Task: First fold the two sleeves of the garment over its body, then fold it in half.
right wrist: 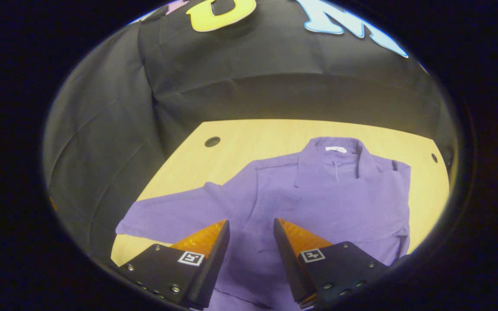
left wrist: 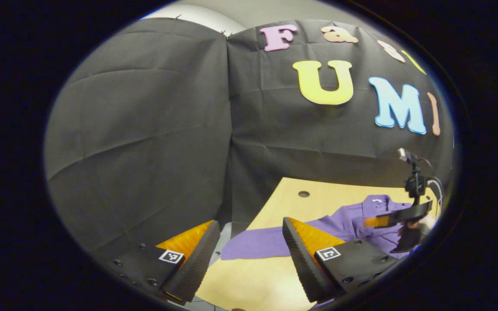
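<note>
A purple long-sleeved garment (right wrist: 318, 198) lies flat on the wooden table (right wrist: 249, 138), collar (right wrist: 335, 151) at the far side. One sleeve (right wrist: 162, 216) stretches out to the left in the right gripper view; on the opposite side the cloth looks folded in over the body. My right gripper (right wrist: 251, 229) hovers open above the garment's lower body, holding nothing. In the left gripper view, my left gripper (left wrist: 250, 222) stands open over the table's corner, with the outstretched sleeve's end (left wrist: 253, 247) just beyond its fingers. The right gripper (left wrist: 383, 233), held by a hand, shows above the garment (left wrist: 361, 220).
Black cloth walls close the booth behind and beside the table. The tabletop has round holes (right wrist: 212, 141) near its far corners (right wrist: 434, 157). The table's edge (left wrist: 266, 203) runs close to the sleeve end. Bare wood (left wrist: 253, 280) lies under my left gripper.
</note>
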### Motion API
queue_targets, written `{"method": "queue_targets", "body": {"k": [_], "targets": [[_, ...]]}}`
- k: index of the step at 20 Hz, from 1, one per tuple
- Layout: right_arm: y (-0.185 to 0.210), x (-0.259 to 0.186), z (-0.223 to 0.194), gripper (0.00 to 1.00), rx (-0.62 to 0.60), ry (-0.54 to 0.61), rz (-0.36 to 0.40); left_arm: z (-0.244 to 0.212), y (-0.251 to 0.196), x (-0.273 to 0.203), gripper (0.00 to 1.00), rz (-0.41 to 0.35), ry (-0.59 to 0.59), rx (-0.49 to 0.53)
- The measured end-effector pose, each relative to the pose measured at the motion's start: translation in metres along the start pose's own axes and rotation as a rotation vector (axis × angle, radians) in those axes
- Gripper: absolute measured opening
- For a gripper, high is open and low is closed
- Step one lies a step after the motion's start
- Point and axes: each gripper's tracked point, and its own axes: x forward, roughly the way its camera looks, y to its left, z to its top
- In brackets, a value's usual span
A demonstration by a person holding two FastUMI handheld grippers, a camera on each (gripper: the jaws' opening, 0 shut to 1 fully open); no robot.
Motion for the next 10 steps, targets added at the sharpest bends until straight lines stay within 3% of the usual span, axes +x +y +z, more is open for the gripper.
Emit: {"method": "queue_targets", "body": {"k": [5, 7, 9, 10], "targets": [[-0.021, -0.046, 0.011, 0.66, 0.013, -0.055, -0.014, -0.052, 0.000, 0.057, 0.96, -0.006, 0.090, -0.002], [-0.032, -0.066, 0.012, 0.61, 0.020, -0.070, -0.027, -0.074, 0.000, 0.078, 0.97, -0.013, 0.124, 0.001], [-0.042, -0.084, 0.011, 0.66, 0.024, -0.074, -0.036, -0.097, 0.001, 0.099, 0.96, -0.015, 0.166, 0.018], [-0.047, -0.091, 0.009, 0.61, 0.024, -0.074, -0.044, -0.112, 0.004, 0.112, 0.97, -0.012, 0.200, 0.031]]}}
